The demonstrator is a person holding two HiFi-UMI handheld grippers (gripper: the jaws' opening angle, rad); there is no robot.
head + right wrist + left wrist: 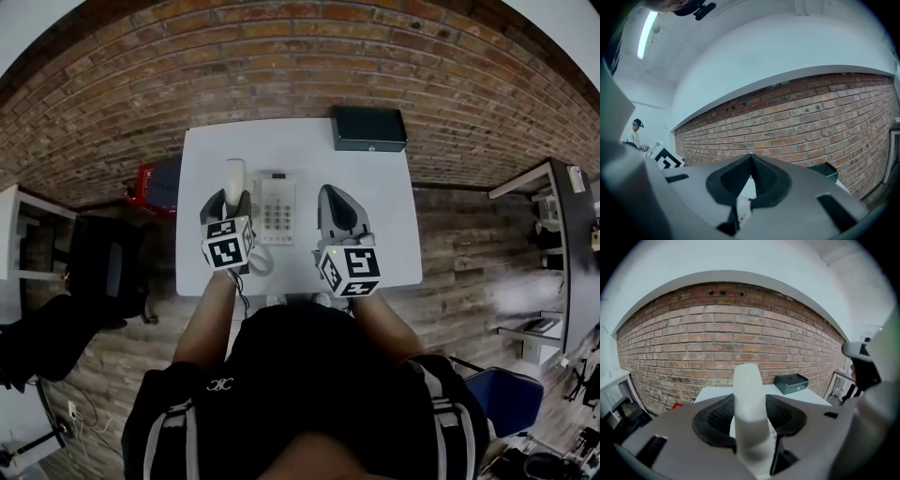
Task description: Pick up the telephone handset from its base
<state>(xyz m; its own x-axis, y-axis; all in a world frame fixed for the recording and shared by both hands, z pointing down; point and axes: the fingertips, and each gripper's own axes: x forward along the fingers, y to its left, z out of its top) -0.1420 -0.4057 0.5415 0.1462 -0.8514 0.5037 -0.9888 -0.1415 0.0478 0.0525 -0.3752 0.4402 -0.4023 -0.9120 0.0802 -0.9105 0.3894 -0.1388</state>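
Handset [748, 380] — white, smooth, round-tipped — clamped in left gripper [750, 401].

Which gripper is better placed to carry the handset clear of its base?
Left. The left gripper has its jaws clamped on the white handset. The right gripper is shut with nothing in it, on the other side of the base.

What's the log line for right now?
left gripper: shut on handset | right gripper: shut, empty | base: on table
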